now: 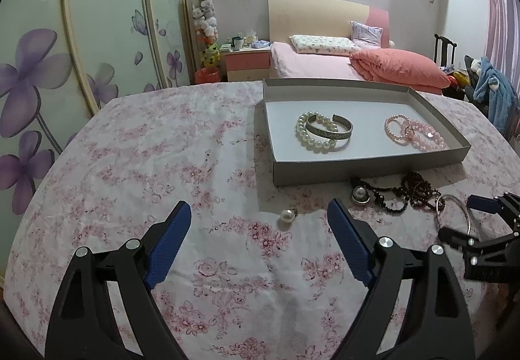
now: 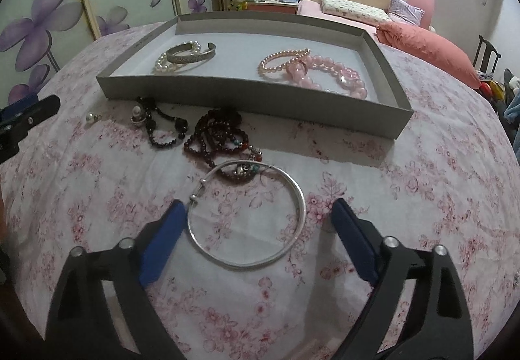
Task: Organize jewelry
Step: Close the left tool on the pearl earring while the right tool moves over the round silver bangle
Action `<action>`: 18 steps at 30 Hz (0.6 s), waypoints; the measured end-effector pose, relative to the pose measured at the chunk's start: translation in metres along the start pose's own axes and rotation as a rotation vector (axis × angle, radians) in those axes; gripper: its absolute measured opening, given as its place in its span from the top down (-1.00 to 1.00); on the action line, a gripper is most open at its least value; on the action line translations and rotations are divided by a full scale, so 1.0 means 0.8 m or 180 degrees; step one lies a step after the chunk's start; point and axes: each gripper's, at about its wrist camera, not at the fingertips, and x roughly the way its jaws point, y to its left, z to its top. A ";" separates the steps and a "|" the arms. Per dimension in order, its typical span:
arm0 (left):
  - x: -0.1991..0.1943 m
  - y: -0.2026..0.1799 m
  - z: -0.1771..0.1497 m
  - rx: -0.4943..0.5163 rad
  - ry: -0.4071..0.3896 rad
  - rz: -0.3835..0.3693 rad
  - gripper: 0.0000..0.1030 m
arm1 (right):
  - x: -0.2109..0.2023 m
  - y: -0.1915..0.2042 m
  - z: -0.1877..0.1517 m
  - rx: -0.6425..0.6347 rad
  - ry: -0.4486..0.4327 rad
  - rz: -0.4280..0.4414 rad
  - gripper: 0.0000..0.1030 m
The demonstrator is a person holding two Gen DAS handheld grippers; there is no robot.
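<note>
A shallow grey tray (image 2: 247, 96) on a floral cloth (image 2: 97, 197) anchors the scene, already holding 2 bracelets at its left end and 2 pink bead strands (image 2: 320, 72) at its right. Left of the tray's near wall, the left gripper (image 1: 258, 220) hangs with its jaws well apart and nothing between them; a loose pearl earring (image 1: 287, 215) lies on the cloth just ahead of it, slightly toward its right finger. Further right along that near wall lie a second pearl piece (image 1: 359, 194), a black bead strand (image 2: 165, 129) and a tangle of dark red beads (image 2: 217, 135), all outside the tray. Nearest the camera, below the tray's middle, a silver bangle (image 2: 247, 213) lies flat, its far edge overlapping the red beads. The right gripper (image 2: 258, 220) straddles it: jaws apart, the left pad beside the bangle's rim and possibly touching it, the right pad clear of it. The bangle is a round hoop lying directly between these pads, so the right hand is by far the nearer. A clean grip likely depends on closing across the hoop without snagging the beads under its far edge.
</note>
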 end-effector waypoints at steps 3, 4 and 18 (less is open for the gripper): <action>0.001 -0.001 0.000 0.0011 0.0008 -0.0006 -0.66 | 0.000 -0.006 -0.001 0.0061 -0.0011 -0.0014 -0.39; 0.001 -0.002 0.000 0.0013 0.0011 -0.0010 -0.66 | 0.000 -0.008 -0.001 0.0093 -0.0019 -0.0014 -0.39; 0.007 -0.012 -0.006 0.0104 0.0089 -0.0024 -0.66 | 0.005 -0.045 0.002 0.0451 0.0001 -0.0348 -0.44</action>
